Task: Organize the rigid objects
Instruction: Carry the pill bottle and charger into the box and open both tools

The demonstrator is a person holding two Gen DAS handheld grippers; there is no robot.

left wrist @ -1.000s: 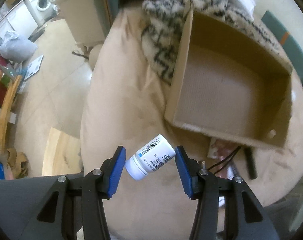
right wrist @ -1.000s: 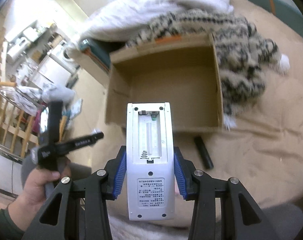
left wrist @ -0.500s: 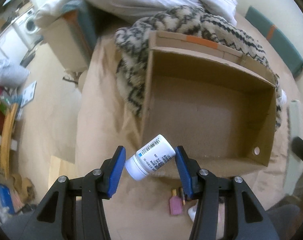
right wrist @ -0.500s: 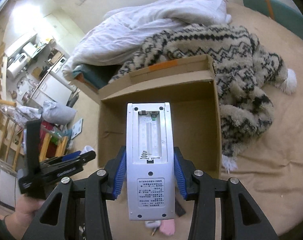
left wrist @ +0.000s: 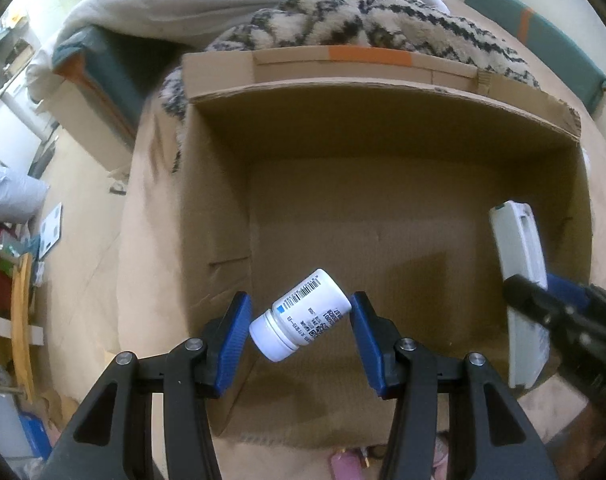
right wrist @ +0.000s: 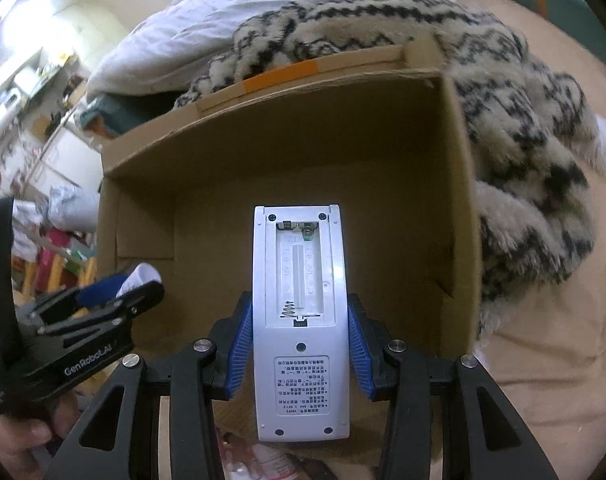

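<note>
My left gripper (left wrist: 301,326) is shut on a white pill bottle (left wrist: 299,314), held tilted over the near left part of an open cardboard box (left wrist: 383,216). My right gripper (right wrist: 299,338) is shut on a white remote control (right wrist: 299,320) with its battery bay open, held over the near edge of the same box (right wrist: 263,168). The remote (left wrist: 521,280) and right gripper show at the right of the left wrist view. The left gripper (right wrist: 103,296) shows at the left of the right wrist view. The box floor that shows is bare.
The box sits on a tan bedspread (left wrist: 159,264). A black-and-cream knitted blanket (right wrist: 523,152) lies behind and right of the box, with a white duvet (left wrist: 207,0) beyond. A small pink object (left wrist: 345,464) lies in front of the box. The floor with clutter (left wrist: 11,240) is at the left.
Both grippers have moved forward toward the box and now hold their objects over its near edge. The box fills much more of both views. Neither grip has changed.
</note>
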